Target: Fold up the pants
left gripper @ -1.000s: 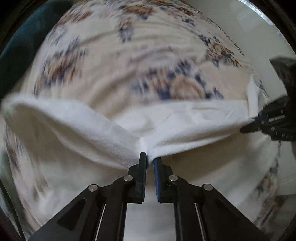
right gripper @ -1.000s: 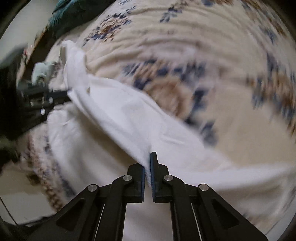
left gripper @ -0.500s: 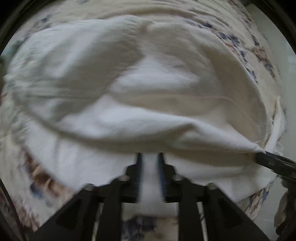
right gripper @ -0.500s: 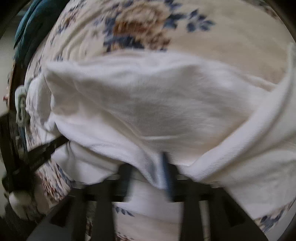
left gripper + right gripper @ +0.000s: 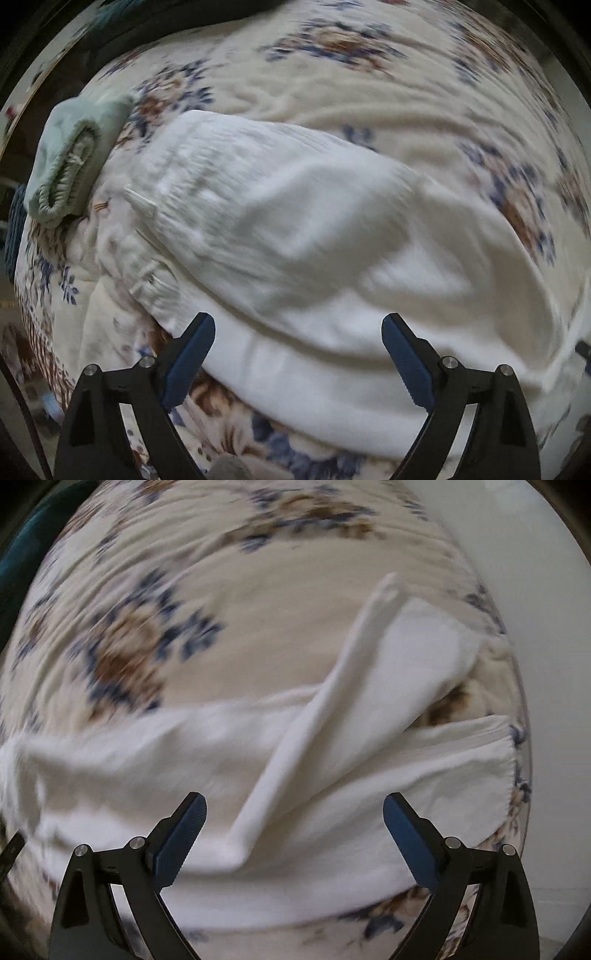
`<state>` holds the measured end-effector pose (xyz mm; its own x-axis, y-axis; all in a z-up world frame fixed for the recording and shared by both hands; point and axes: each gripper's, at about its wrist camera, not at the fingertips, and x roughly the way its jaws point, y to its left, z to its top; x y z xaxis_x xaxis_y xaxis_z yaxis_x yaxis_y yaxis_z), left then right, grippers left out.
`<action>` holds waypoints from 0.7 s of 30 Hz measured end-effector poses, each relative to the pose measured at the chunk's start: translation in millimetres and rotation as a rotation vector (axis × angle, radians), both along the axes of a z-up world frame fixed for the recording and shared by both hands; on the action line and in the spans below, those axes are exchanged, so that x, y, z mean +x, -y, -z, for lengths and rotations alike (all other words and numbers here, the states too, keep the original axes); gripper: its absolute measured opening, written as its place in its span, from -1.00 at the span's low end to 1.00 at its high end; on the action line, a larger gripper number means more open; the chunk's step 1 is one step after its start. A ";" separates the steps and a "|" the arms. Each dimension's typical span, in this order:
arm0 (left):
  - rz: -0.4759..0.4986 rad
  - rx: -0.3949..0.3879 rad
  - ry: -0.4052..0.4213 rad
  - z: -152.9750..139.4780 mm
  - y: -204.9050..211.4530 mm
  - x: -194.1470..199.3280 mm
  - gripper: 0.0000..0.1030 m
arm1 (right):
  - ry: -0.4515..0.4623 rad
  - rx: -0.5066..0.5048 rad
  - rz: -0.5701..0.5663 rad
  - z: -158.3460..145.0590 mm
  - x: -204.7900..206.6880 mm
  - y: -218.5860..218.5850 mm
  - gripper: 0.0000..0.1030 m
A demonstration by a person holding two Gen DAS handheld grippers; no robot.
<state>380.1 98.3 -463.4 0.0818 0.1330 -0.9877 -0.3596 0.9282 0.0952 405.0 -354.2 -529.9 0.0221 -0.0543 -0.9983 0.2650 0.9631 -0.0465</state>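
— While both tools point down at the bed, what do they grasp?
— Nothing. The left gripper (image 5: 298,328) has its jaws opening wide above the white pants (image 5: 295,229), pads clear of the cloth. The right gripper (image 5: 294,808) likewise spreads, one loose fold below it.
— Where do the pants lie?
— On the flowered bedspread (image 5: 388,96), folded over, a pale green garment (image 5: 70,155) at their far left.
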 end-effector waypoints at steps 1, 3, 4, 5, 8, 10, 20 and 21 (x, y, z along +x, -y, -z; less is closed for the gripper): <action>-0.020 0.008 0.002 1.9 -7.2 1.9 0.79 | 0.002 -0.013 0.021 4.9 7.0 1.6 0.91; -0.067 0.016 0.007 8.2 -20.7 7.7 0.79 | 0.005 -0.060 0.046 17.5 25.9 5.8 0.91; -0.089 0.024 0.002 12.6 -26.6 11.4 0.79 | 0.005 -0.089 0.055 23.8 36.2 10.0 0.91; -0.106 0.023 -0.001 16.4 -30.6 16.0 0.79 | 0.003 -0.102 0.064 30.9 46.7 13.2 0.91; -0.150 0.017 -0.020 32.7 -46.7 21.3 0.79 | -0.013 -0.119 0.088 51.2 75.9 23.2 0.91; -0.172 0.018 -0.036 41.0 -53.3 21.6 0.79 | -0.040 -0.120 0.095 67.9 93.4 23.3 0.81; -0.191 -0.028 -0.069 53.7 -60.9 12.0 0.79 | 0.092 0.002 0.264 51.2 61.3 69.8 -0.89; -0.186 -0.027 -0.070 54.2 -60.1 9.7 0.79 | 0.114 0.015 0.291 43.9 49.4 76.6 -0.89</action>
<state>389.8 158.4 -517.6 -0.0103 0.1127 -0.9936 -0.5183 0.8491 0.1017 454.4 -430.8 -573.8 0.1201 -0.0602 -0.9909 0.5326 0.8462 0.0131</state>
